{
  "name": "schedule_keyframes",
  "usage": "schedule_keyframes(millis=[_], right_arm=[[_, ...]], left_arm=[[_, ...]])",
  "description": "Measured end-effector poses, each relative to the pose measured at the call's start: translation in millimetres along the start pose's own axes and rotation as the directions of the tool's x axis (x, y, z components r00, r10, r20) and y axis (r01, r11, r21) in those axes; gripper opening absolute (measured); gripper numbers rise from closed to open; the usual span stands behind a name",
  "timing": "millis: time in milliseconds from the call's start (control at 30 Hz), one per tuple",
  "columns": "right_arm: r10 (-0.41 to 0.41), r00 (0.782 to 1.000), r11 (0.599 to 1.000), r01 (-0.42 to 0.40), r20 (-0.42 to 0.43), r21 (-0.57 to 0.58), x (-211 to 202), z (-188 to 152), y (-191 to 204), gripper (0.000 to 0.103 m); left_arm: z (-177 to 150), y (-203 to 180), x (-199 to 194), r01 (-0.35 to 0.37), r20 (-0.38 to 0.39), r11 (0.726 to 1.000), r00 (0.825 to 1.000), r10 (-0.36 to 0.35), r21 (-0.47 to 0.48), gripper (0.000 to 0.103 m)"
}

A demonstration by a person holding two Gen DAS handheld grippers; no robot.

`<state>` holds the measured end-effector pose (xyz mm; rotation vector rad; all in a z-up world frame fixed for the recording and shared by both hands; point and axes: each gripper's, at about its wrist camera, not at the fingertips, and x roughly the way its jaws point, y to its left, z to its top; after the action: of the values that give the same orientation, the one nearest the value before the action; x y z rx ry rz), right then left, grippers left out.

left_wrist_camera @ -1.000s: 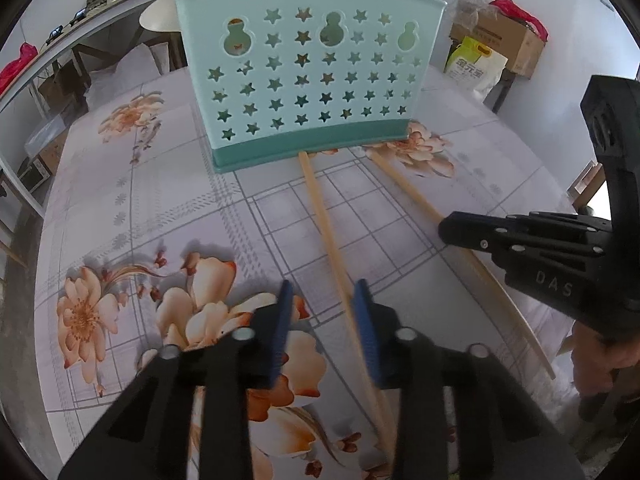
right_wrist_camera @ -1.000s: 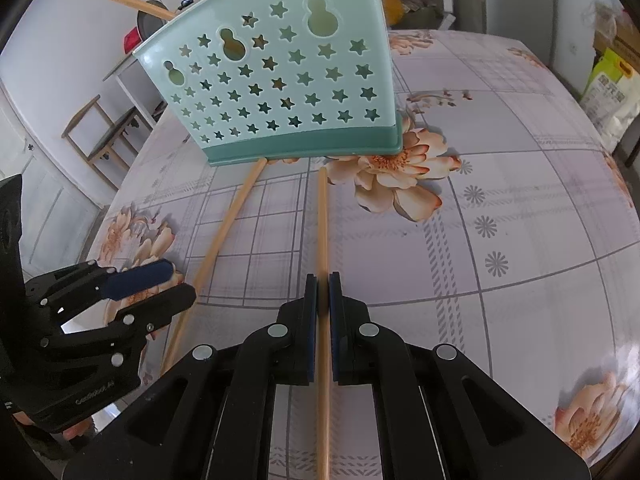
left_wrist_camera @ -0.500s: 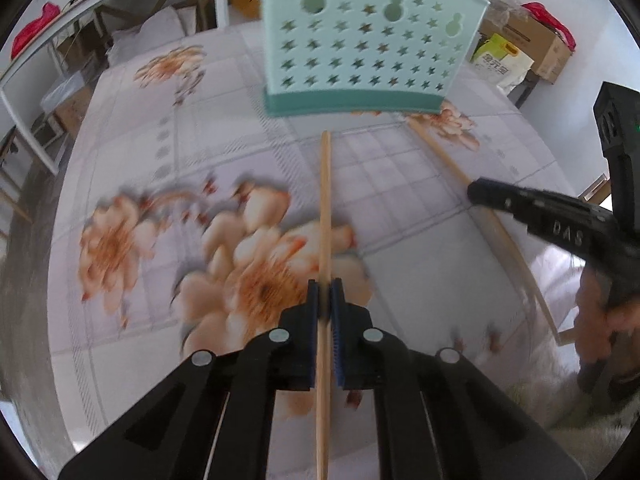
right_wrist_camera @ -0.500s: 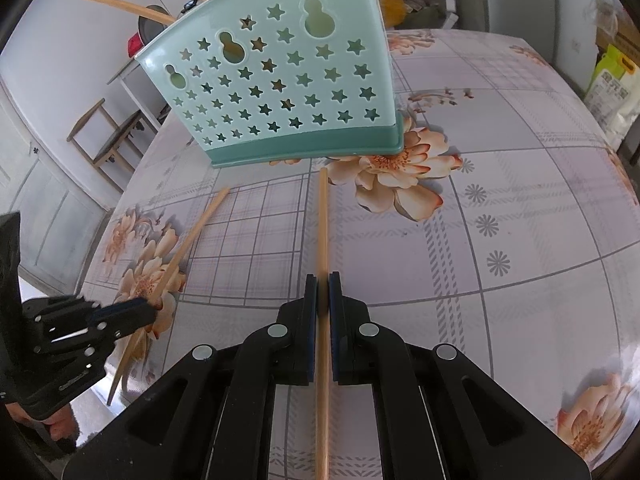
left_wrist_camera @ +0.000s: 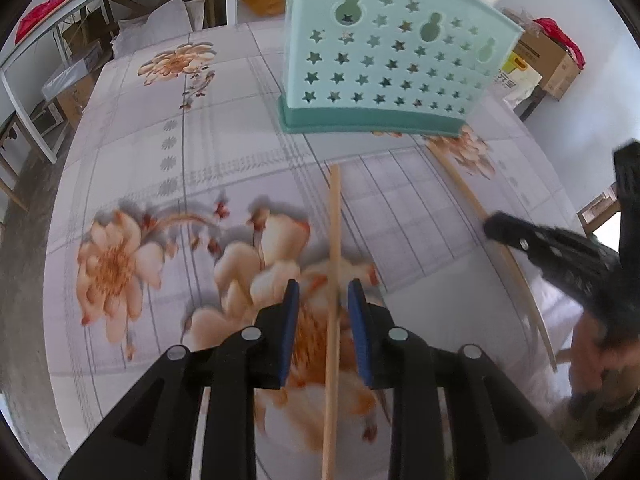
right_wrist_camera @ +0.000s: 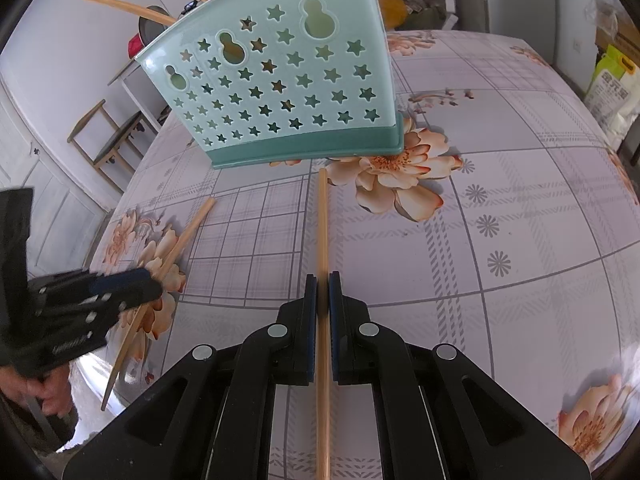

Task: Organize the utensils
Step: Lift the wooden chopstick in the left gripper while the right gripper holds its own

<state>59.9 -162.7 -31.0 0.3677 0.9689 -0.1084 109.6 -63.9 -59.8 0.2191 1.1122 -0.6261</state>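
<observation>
On the flowered plastic tablecloth (right_wrist_camera: 520,240), two thin wooden chopsticks were counted outside the mint-green star-punched plastic holder (right_wrist_camera: 280,92), which stood towards the far edge. The left gripper (left_wrist_camera: 322,300) was opening, its jaws spread around one chopstick (left_wrist_camera: 334,240) without pressing it. The right gripper (right_wrist_camera: 322,292) was pressed together, pinching the other chopstick (right_wrist_camera: 322,220). More chopsticks, partly hidden, were seen already stowed; both loose ones remained to be placed
</observation>
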Motion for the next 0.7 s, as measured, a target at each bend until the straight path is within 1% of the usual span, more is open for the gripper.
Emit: schedule_keyframes(millis=[233,300,333,400,500,700], right_arm=[[0.0,1.0,1.0,0.0,0.001,0.0,-0.2,0.2,-0.1,0.004],[0.0,1.0,1.0,0.0,0.002,0.0,-0.1,0.4,-0.2,0.004],[0.0,1.0,1.0,0.0,0.002,0.0,-0.3,0.1,0.0,0.004],[-0.002,1.0,1.0,0.002,0.004,-0.003,-0.5,-0.1,0.8,0.004],[-0.002,1.0,1.0,0.002,0.002,-0.005,-1.1,-0.3,1.9,0.004],[0.039,0.999,0.999,-0.038,-0.035,0.003,-7.2,-9.6,1.7,0.004]], left_arm=[[22.9,4.0,13.2,-0.036,0.031,0.999,0.999,0.036,-0.016,0.024],[24.7,4.1,14.6,-0.052,0.039,0.998,0.998,0.053,-0.022,0.019],[24.9,4.8,14.8,-0.057,0.042,0.998,0.997,0.058,-0.024,0.018],[24.4,5.8,14.6,-0.059,0.043,0.998,0.997,0.061,-0.028,0.012],[19.7,6.5,12.5,-0.054,0.038,0.998,0.998,0.055,-0.038,0.008],[2.9,-2.2,4.4,-0.062,0.027,0.998,0.998,0.063,-0.033,0.007]])
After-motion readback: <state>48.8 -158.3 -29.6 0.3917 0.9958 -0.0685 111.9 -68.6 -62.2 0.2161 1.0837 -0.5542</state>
